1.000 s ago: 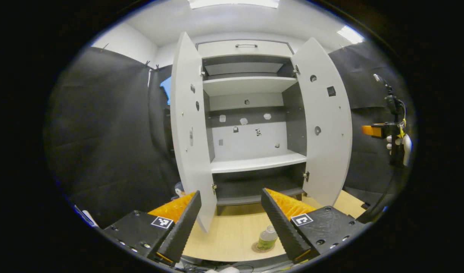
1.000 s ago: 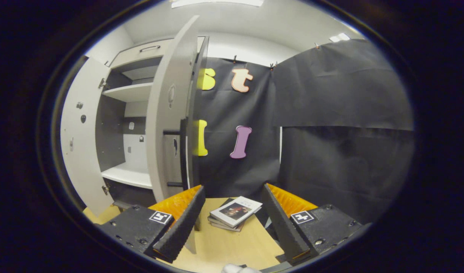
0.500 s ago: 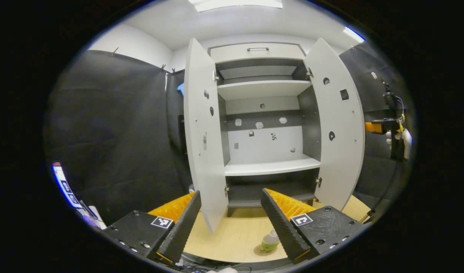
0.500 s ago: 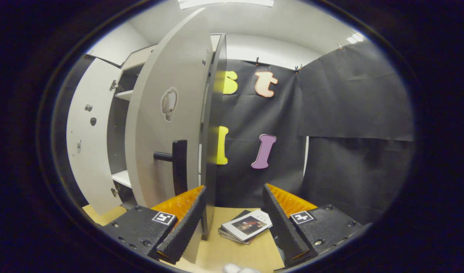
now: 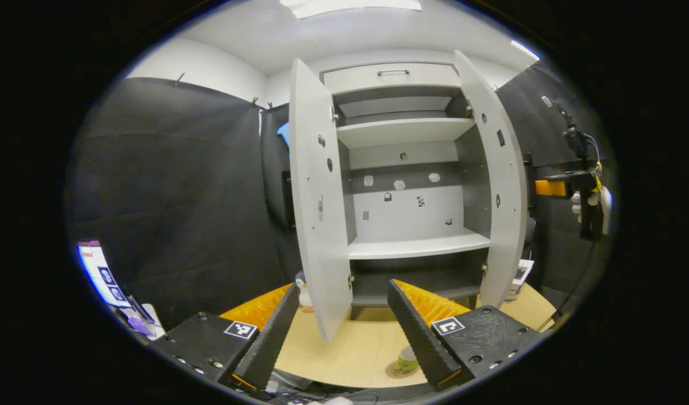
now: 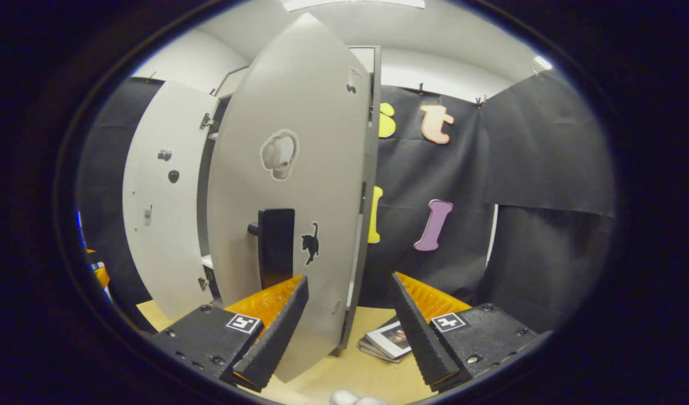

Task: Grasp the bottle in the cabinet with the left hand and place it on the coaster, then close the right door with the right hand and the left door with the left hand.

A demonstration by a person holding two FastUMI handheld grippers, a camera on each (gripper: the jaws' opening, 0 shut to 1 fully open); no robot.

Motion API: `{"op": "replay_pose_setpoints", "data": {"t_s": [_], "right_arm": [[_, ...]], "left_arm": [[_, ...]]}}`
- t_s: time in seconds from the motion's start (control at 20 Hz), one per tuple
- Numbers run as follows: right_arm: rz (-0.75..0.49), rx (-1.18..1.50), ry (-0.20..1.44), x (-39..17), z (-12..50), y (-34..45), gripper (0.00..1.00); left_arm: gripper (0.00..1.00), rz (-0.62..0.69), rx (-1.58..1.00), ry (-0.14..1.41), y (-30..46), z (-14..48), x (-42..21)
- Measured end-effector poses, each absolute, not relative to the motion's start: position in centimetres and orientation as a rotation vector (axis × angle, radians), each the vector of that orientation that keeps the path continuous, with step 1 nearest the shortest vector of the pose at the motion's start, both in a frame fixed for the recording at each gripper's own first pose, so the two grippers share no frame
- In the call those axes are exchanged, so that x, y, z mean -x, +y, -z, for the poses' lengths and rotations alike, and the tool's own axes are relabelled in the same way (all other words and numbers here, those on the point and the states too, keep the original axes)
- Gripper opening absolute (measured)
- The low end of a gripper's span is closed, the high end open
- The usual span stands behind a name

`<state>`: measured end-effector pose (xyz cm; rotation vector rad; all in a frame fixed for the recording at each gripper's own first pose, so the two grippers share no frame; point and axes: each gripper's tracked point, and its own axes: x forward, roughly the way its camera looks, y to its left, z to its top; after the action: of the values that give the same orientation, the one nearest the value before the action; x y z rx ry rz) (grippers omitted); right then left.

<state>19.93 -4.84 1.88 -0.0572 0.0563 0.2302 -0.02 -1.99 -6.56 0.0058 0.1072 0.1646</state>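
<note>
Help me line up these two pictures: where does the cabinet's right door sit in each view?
Left gripper view: the right door stands right of centre, inner face showing, swung partway in beside the open shelves.
Right gripper view: the right door stands centre-left, outer face toward the camera, with its black handle above the right gripper.
Shared landmark: the left door, wide open.

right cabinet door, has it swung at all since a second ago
Yes. In the left gripper view the right door has swung toward closing: against the fixed shelf it now shows much narrower. Both doors are still open, the bottle already on its coaster.
</note>
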Motion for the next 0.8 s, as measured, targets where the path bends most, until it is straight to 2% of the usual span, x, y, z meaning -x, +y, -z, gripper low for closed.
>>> {"op": "replay_pose_setpoints", "data": {"t_s": [0.2, 0.3, 0.8], "right_arm": [[-0.305, 0.064, 0.043, -20.6, -1.8, -0.7, 0.96], [-0.385, 0.039, 0.043, -20.1, -1.9, 2.0, 0.96], [-0.393, 0.054, 0.045, -17.1, -2.0, 4.1, 0.99]], "left_arm": [[0.97, -0.170, -0.013, 0.110, -1.0, 6.4, -0.2], [0.97, -0.168, -0.010, 0.113, -0.8, 6.6, 0.0], [0.97, -0.168, -0.015, 0.115, 2.8, 6.5, -1.8]]}}
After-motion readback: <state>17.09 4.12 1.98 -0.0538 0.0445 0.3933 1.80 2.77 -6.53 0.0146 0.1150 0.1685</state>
